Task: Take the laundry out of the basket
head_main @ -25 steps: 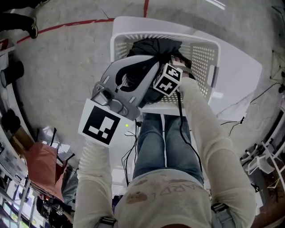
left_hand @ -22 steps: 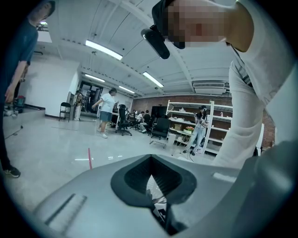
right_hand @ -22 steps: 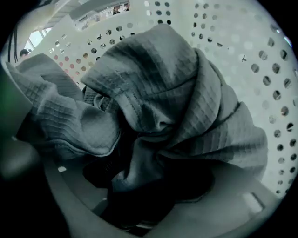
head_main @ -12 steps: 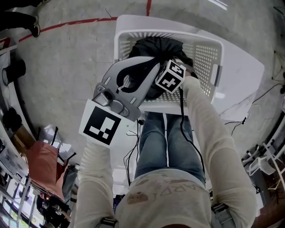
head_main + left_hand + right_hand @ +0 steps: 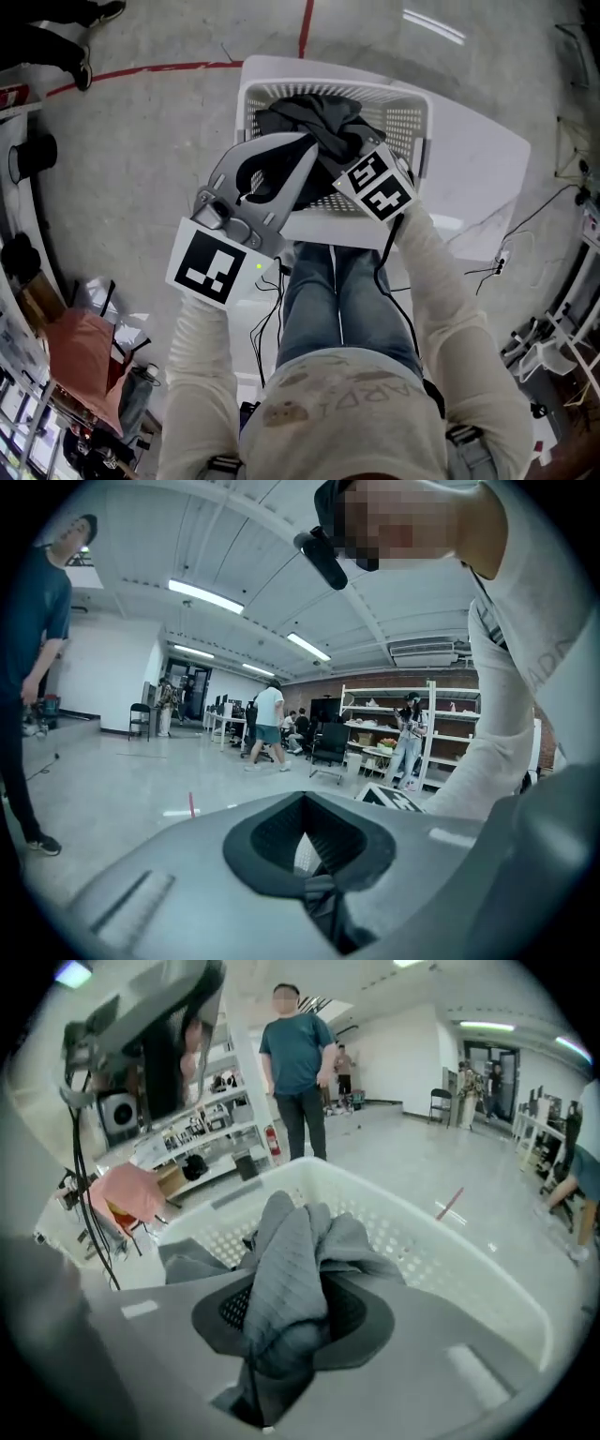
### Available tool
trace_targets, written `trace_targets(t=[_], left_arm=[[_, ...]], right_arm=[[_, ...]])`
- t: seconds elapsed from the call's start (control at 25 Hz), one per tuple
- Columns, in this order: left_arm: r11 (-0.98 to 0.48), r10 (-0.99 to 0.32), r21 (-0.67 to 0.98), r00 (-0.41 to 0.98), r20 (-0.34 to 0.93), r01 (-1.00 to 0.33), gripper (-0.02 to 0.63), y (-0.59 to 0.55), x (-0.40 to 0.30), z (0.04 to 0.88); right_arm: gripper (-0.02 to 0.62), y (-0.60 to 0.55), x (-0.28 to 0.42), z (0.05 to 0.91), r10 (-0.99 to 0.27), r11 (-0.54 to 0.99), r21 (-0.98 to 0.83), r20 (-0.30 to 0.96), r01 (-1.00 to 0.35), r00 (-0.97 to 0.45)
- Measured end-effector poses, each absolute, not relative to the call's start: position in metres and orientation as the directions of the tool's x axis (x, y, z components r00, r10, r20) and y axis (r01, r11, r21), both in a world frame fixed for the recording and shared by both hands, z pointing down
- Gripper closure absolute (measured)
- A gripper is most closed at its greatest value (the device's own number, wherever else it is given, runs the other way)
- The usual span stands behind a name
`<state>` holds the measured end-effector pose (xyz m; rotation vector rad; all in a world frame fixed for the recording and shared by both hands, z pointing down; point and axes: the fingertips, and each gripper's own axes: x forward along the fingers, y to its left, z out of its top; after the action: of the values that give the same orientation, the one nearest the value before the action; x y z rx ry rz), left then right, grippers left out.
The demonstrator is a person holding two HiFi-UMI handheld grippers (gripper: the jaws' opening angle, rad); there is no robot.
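A white slotted laundry basket (image 5: 414, 120) stands on a white table. A dark grey garment (image 5: 314, 122) lies bunched in it and is pulled upward. My right gripper (image 5: 339, 155), with its marker cube, is over the basket's near side. Its jaws have just been closing and now pinch a fold of the garment (image 5: 291, 1269), which drapes out of the right gripper (image 5: 281, 1335) above the basket (image 5: 450, 1251). My left gripper (image 5: 309, 141) hovers over the basket's near left, shut with nothing in it. Through the left gripper (image 5: 305, 850) only a sliver of basket shows.
The white table (image 5: 487, 159) reaches past the basket to the right. A red line (image 5: 150, 70) crosses the concrete floor beyond. A person in a teal shirt (image 5: 300, 1063) stands behind the basket. Pink cloth (image 5: 80, 347), shelving and cables crowd the left.
The right gripper has come up out of the basket toward me, drawing the dark garment up with it. The left gripper has risen slightly.
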<state>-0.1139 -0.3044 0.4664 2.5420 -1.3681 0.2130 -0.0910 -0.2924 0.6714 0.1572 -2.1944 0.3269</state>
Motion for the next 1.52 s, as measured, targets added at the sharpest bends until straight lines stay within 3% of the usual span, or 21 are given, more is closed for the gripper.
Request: trace_targets(t=[0.56, 1.08, 1.52], left_arm=[[-0.427, -0.892, 0.032, 0.427, 0.149, -0.904, 0.606, -0.267, -0.108, 0.34], [-0.376, -0.925, 0.002, 0.375, 0.058, -0.927, 0.606, -0.237, -0.068, 0.241], [-0.369, -0.927, -0.074, 0.373, -0.038, -0.926, 0.606, -0.229, -0.045, 0.178]], right_arm=[[0.458, -0.268, -0.07, 0.449, -0.148, 0.957, -0.14, 0.514, -0.252, -0.845], [0.457, -0.26, -0.011, 0.292, -0.281, 0.946, -0.088, 0.256, -0.312, -0.925], [0.457, -0.255, 0.022, 0.17, -0.306, 0.952, -0.017, 0.036, -0.307, -0.951]])
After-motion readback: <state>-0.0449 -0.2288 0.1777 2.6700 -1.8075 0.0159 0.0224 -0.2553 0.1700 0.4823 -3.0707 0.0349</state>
